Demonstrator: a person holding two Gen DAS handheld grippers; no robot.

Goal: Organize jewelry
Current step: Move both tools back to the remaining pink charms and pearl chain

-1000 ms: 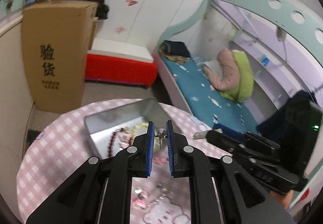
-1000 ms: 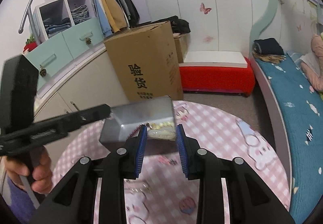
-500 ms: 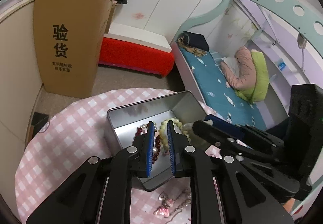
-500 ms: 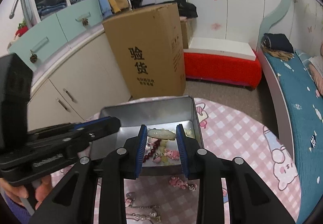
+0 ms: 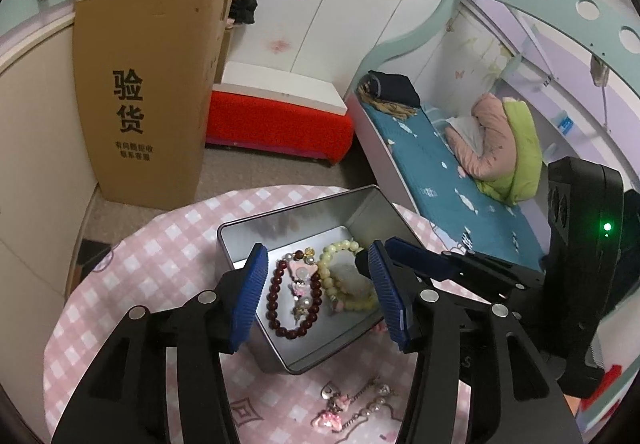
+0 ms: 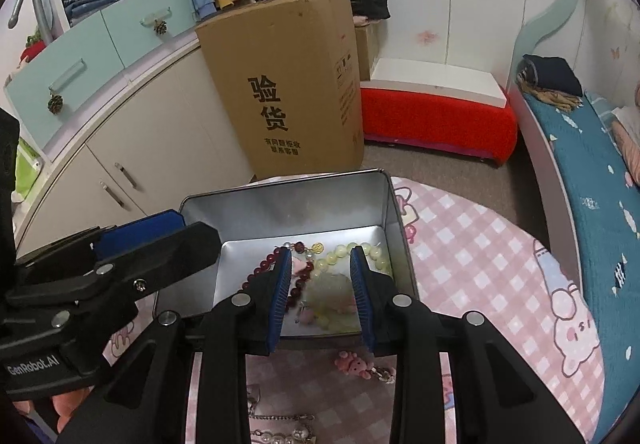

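Note:
An open silver tin [image 5: 240, 236] [image 6: 280, 212] stands on the pink checked round table. Inside lie a dark red bead bracelet [image 5: 276, 296] [image 6: 264, 264], a pale green bead bracelet [image 5: 340, 248] [image 6: 340, 254], a pale green stone piece [image 5: 352, 276] [image 6: 332, 286] and small pink charms. My left gripper [image 5: 318, 294] is open and empty above the tin. My right gripper [image 6: 320, 292] is open and empty over the tin, with the pale green stone lying below between its fingers. More chains with pink charms [image 5: 348, 404] [image 6: 356, 364] lie on the table in front of the tin.
A tall cardboard box [image 6: 288, 92] stands on the floor behind the table. A red bench [image 6: 432, 116] is against the wall, a bed [image 5: 440, 172] at the right, and cupboards [image 6: 100, 132] at the left. The table edge [image 5: 72, 292] curves close to the tin.
Both grippers moved over the tin and opened. The left let go of a small earring. The right let go of the pale green stone, which now lies in the tin.

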